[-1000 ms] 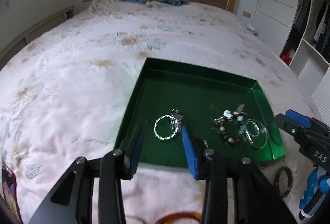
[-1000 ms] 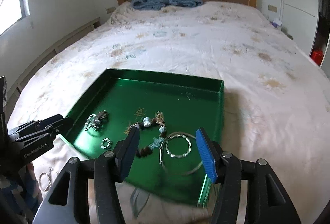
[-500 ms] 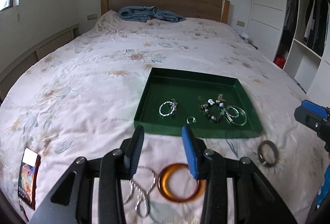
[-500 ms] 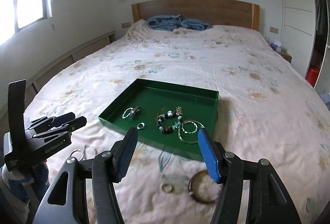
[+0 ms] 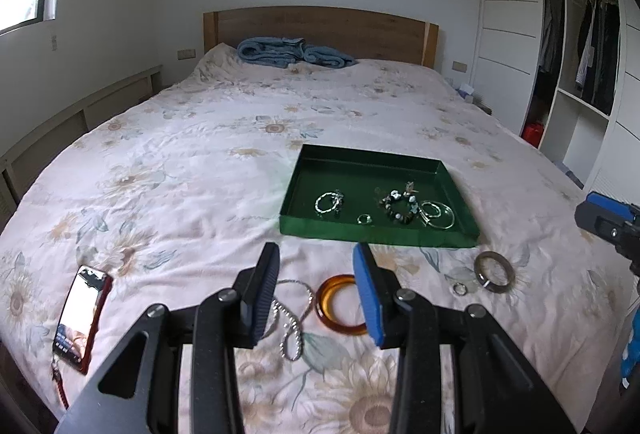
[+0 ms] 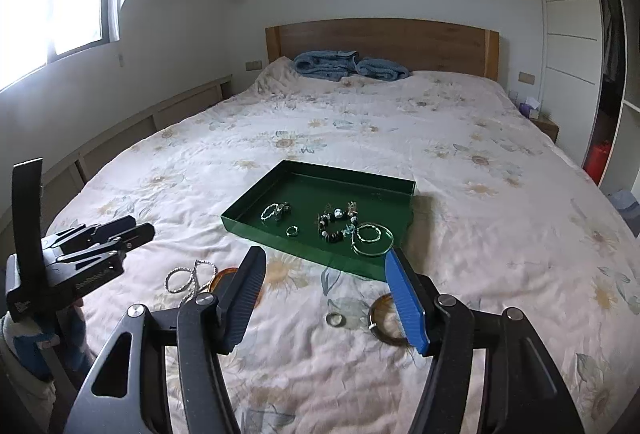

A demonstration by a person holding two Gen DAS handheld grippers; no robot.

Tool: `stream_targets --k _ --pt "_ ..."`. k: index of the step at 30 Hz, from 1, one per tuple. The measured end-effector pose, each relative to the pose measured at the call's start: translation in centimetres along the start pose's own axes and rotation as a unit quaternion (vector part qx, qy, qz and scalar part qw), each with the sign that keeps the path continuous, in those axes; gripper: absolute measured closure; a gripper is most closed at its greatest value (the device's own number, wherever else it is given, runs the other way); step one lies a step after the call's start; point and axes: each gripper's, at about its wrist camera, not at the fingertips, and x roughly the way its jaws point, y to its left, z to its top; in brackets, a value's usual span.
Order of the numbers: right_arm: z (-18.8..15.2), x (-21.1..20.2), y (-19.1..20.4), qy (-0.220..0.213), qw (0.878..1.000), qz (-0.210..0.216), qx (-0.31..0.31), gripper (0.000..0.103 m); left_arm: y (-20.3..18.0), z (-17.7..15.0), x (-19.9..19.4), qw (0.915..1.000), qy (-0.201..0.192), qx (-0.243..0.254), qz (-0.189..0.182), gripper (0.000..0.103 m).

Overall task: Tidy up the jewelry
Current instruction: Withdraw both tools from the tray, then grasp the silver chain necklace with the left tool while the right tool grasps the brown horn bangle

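A green tray lies on the bed and holds several bracelets, rings and a beaded bracelet. On the sheet in front of it lie an amber bangle, a silver chain, a small ring and a grey-brown bangle. My left gripper is open and empty above the chain and amber bangle. My right gripper is open and empty above the small ring.
A phone in a red case lies at the bed's near left. A blue blanket is by the wooden headboard. A wardrobe with open shelves stands on the right.
Both grippers have pulled back and up from over the tray. The loose jewelry on the sheet has come into view. Both stay open.
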Motion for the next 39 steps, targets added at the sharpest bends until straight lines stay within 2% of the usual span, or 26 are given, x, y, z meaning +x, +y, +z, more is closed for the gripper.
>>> stream_targets --k 6,9,10,17,26,32,39 --pt "-1.4 -1.3 -0.2 -0.003 1.0 -0.003 0.007 0.041 1.1 -1.1 -2.3 0.9999 -0.001 -0.01 0.013 0.066" --pt "-2.0 -1.8 -0.6 -0.004 1.0 -0.002 0.014 0.041 1.5 -1.5 -3.1 0.9996 -0.001 -0.017 0.021 0.055" --pt "-2.3 -2.0 -0.8 -0.005 1.0 -0.002 0.017 0.041 1.6 -1.6 -3.5 0.9995 -0.003 -0.021 0.023 0.055" --pt "-3.5 -3.8 -1.7 -0.014 1.0 -0.006 0.024 0.041 2.6 -2.7 -5.6 0.9989 -0.008 -0.037 0.027 0.055" --pt "-5.1 -5.5 -3.7 -0.023 0.999 -0.017 0.032 0.041 6.8 -4.5 -7.6 0.9965 -0.009 -0.059 0.059 0.055" --pt "-5.9 -5.2 -5.2 -0.019 0.999 -0.015 0.043 0.041 8.3 -5.5 -7.0 0.9954 0.002 -0.065 0.07 0.055" --pt "-6.8 -3.5 -6.7 -0.002 0.998 -0.017 0.056 0.041 6.9 -6.3 -3.8 0.9972 0.034 -0.048 0.046 0.055"
